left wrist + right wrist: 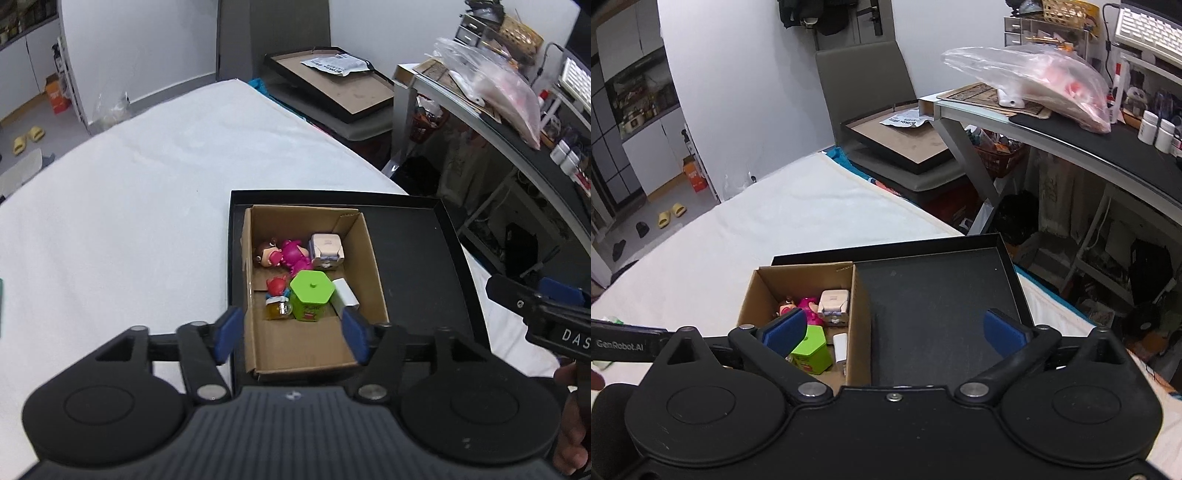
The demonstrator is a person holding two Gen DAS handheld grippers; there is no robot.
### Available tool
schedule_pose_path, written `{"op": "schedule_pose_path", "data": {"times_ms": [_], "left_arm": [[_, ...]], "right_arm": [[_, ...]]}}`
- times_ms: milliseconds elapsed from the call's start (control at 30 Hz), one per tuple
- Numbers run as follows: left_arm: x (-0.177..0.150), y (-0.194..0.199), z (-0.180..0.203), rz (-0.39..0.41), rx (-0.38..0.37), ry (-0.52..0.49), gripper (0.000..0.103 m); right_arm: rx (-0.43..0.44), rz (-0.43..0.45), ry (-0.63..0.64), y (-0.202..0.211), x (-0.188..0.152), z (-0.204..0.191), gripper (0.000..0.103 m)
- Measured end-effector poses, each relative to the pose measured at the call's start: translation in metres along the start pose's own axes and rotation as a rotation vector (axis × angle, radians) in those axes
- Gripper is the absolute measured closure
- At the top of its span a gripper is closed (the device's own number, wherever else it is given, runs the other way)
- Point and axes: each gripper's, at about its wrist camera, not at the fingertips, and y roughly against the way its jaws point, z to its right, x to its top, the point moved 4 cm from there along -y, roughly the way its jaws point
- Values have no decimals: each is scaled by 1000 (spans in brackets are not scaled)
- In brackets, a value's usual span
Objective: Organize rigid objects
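Grippers are standing empty over the tray (1008,266): the left gripper (291,334) is holding its jaws partly apart with nothing between them, hovering above the near end of the box (373,266), and the right gripper (894,330) is spreading its jaws wide over the bare tray floor, also holding nothing. Inside the box, the green jar (310,293), white block (345,295), cube (327,251) and pink figures (284,256) are lying together, so a drop-off step appears to be finishing. No loose item is showing on the white cloth (129,206) beyond, so the next move likely calls for locating any remaining object out of view.
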Motion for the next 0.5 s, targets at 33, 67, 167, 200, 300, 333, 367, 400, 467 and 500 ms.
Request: {"op": "schedule_pose_path", "data": {"times_ms": [33, 67, 167, 200, 300, 333, 367, 400, 467, 500], "left_arm": [[0, 4, 2, 2, 12, -9, 37], [-1, 9, 4, 6, 6, -16, 36], [-2, 22, 10, 12, -22, -20, 33], [-3, 26, 11, 18, -20, -23, 30], [-7, 40, 16, 40, -16, -41, 20], [-8, 43, 17, 40, -21, -41, 18], [-10, 46, 18, 41, -25, -41, 17], [-11, 49, 19, 43, -27, -43, 16], [-13, 55, 22, 55, -27, -54, 15], [-14, 58, 23, 61, -27, -59, 14]], "right_arm": [[2, -3, -4, 3, 0, 1, 0], [3, -6, -9, 7, 0, 2, 0], [-3, -8, -20, 17, -1, 4, 0], [-4, -7, -24, 20, -2, 4, 0], [-12, -3, -31, 32, -3, 6, 0], [-17, 0, -31, 36, -3, 6, 0], [-22, 1, -32, 40, -4, 7, 0], [-24, 1, -32, 43, -5, 7, 0], [-13, -3, -40, 49, -6, 8, 0], [-11, -9, -43, 51, -7, 8, 0]]}}
